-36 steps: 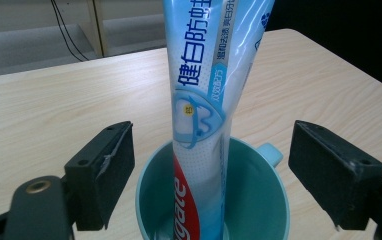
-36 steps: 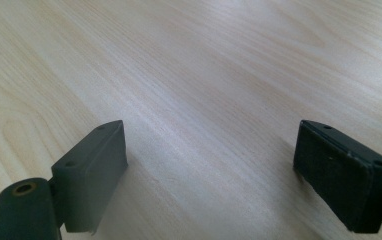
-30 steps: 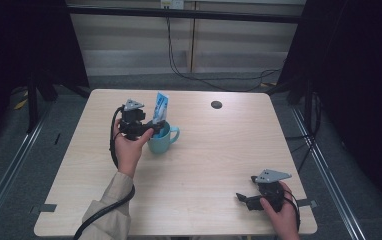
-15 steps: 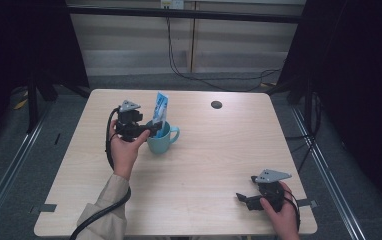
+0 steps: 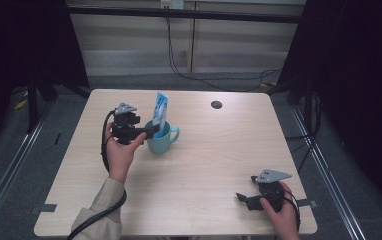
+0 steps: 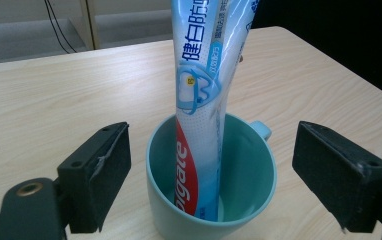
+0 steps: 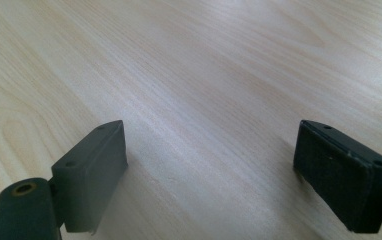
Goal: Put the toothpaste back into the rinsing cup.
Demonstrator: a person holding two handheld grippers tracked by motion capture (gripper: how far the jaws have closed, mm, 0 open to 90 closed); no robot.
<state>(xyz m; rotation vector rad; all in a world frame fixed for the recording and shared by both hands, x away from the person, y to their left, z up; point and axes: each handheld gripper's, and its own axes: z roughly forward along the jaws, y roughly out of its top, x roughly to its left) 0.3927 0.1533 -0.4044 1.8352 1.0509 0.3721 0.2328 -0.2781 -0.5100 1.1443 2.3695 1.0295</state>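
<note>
Toothpaste tube standing in a mug, left gripper spread around it

Nearest, by the table's [image 5: 204,210] near right corner, the right gripper [image 5: 244,198] rests on the bare wood with its jaws spread and nothing between them, seemingly parked out of the way. Farther in, toward the far left part of the table, the left gripper [image 5: 151,131] sits level at the mug [image 5: 160,141], jaws wide on either side of the rim and touching neither it nor the tube [image 6: 201,100]. The tube stands cap down inside the mug, leaning on the wall, which keeps it upright unaided.
</note>
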